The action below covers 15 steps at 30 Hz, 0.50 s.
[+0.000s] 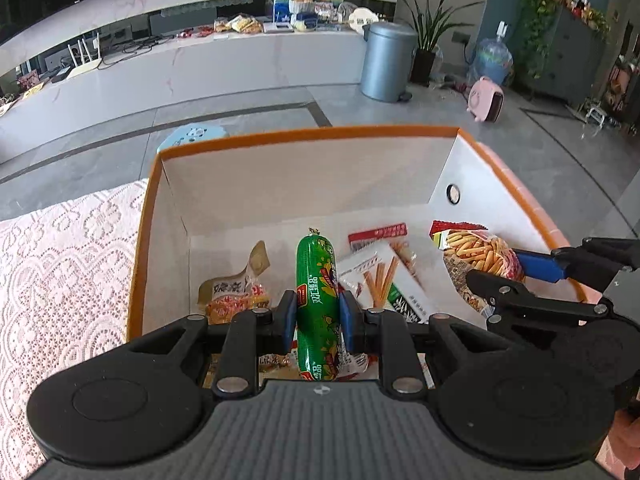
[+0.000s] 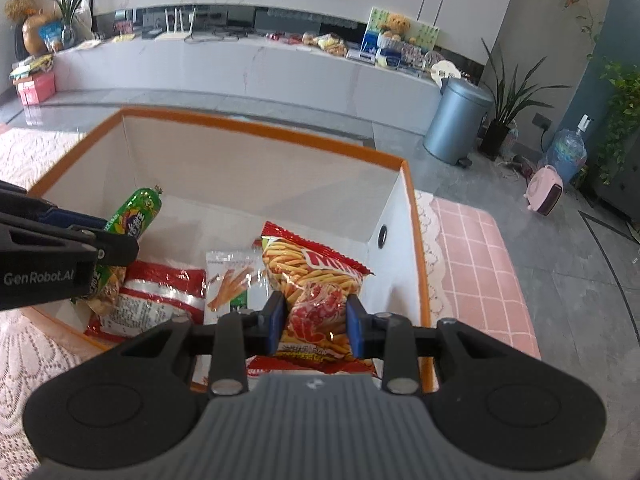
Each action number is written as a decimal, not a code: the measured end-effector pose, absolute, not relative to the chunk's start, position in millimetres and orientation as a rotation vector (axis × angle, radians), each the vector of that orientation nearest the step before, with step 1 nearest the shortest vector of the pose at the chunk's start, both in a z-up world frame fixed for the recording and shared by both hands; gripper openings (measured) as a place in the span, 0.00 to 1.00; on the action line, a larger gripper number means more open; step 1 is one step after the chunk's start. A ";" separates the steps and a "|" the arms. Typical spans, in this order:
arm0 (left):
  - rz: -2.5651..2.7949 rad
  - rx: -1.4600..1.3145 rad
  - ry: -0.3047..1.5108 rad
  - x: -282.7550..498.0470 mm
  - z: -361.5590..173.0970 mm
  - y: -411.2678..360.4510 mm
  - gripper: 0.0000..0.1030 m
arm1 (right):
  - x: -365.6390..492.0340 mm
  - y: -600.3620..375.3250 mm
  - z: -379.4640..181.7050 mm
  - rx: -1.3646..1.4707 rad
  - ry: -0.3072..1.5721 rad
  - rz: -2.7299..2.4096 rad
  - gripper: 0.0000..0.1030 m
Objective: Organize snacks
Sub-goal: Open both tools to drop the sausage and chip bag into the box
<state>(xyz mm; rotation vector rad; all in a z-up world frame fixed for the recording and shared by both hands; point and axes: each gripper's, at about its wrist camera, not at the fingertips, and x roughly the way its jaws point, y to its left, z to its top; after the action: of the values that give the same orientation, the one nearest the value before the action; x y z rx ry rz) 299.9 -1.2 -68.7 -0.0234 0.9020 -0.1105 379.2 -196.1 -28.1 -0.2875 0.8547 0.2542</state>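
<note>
Over an orange-rimmed storage box (image 1: 304,136) on a lace-covered table (image 1: 60,264), the left gripper (image 1: 318,316) is clamped on a green sausage stick (image 1: 317,300) at mid-length — a firm, slick-skinned tube, probably light and prone to slide, so the middle looks the safest hold. The right gripper (image 2: 316,322) pinches a red bag of fries-shaped chips (image 2: 316,292) near its lower half — soft, crinkly, its contents likely fragile. Deeper in the box lie a biscuit-stick packet (image 2: 234,276) and other snacks.
</note>
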 end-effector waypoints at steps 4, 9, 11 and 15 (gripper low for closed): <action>-0.109 -0.013 0.925 301.6 -73.7 -3.2 0.24 | 385.5 -193.5 -37.1 -0.313 0.897 0.240 0.29; -0.104 0.003 0.953 301.8 -79.4 -6.2 0.24 | 391.2 -195.2 -39.2 -0.284 0.936 0.231 0.30; -0.103 0.004 0.957 301.0 -81.6 -3.8 0.24 | 393.3 -196.0 -39.8 -0.278 0.946 0.224 0.30; -0.098 0.007 0.944 300.4 -78.1 -2.9 0.24 | 393.3 -197.6 -40.4 -0.270 0.957 0.212 0.30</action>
<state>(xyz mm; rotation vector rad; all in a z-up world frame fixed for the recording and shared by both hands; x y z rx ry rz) 300.4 -2.9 -78.1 0.0072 0.9441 -0.0980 393.3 -197.6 -40.4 -0.2701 0.9566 0.2123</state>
